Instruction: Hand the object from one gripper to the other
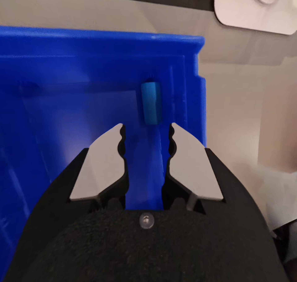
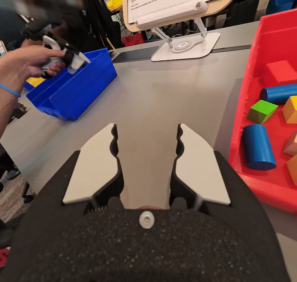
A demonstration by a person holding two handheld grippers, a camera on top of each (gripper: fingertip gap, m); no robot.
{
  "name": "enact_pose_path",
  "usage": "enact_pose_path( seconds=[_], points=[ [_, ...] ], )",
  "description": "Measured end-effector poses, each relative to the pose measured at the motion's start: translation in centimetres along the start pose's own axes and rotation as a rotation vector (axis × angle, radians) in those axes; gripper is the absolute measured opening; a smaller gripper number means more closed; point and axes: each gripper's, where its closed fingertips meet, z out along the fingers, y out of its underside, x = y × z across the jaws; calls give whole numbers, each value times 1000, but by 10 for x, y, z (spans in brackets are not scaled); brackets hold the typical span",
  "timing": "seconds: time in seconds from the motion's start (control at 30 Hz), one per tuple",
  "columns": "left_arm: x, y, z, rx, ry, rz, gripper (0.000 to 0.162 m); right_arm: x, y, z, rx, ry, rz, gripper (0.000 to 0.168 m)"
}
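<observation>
Both hand-held grippers gape empty: left (image 1: 147,125) over blue bin (image 1: 96,46) holding a blue block (image 1: 151,104), right (image 2: 147,125) beside block-filled red bin (image 2: 241,129)

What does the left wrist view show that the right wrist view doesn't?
Only the left wrist view shows the small blue block lying inside the blue bin, just ahead of the open left gripper. Only the right wrist view shows the red bin holding a green cube and blue cylinders, and the empty, open right gripper over the grey table. Both show the blue bin and the white stand base.
</observation>
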Motion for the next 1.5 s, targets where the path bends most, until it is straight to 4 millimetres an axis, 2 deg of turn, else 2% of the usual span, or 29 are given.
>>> enact_pose_path(
  seconds=[0.13,0.37,0.43,0.53,0.63,0.73,0.8,0.9,0.97,1.03,1.1,1.2,1.27,1.33,1.4,1.5],
  points=[
    [-2,0,30,-112,12,-15,52,7,0,-9,-3,14,8,71],
    [-6,7,59,-193,-5,-2,49,10,8,-8,-32,-2,44,70],
    [-8,9,61,-198,-12,33,34,6,9,-4,-44,-16,44,70],
    [-10,11,59,-199,-12,89,33,1,12,2,-63,-21,25,70],
    [-17,7,46,-121,23,72,32,-2,14,7,-80,-27,20,70],
    [-17,12,19,-13,183,24,32,-2,13,9,-88,-28,5,69],
    [-6,18,-8,100,370,3,32,3,9,10,-84,-12,-22,69],
    [35,31,-72,225,873,-69,32,0,-5,15,-35,-63,-83,66],
    [62,43,-111,269,1107,-71,32,-9,-20,22,46,-121,-194,66],
    [97,59,-131,246,1224,-57,32,-22,-27,35,58,-178,-343,71],
    [140,72,-141,215,1300,-45,32,-36,-28,53,39,-234,-491,75],
    [209,86,-139,144,1402,-92,32,-61,-40,78,75,-338,-577,75],
    [252,100,-124,67,1410,-94,32,-79,-55,87,131,-423,-552,79],
    [287,114,-111,-5,1422,-84,32,-90,-72,92,192,-460,-559,84],
    [311,124,-100,-66,1436,-80,32,-96,-80,93,213,-478,-588,84],
    [332,135,-92,-133,1461,-88,32,-98,-82,91,233,-490,-601,85]
  ],
)
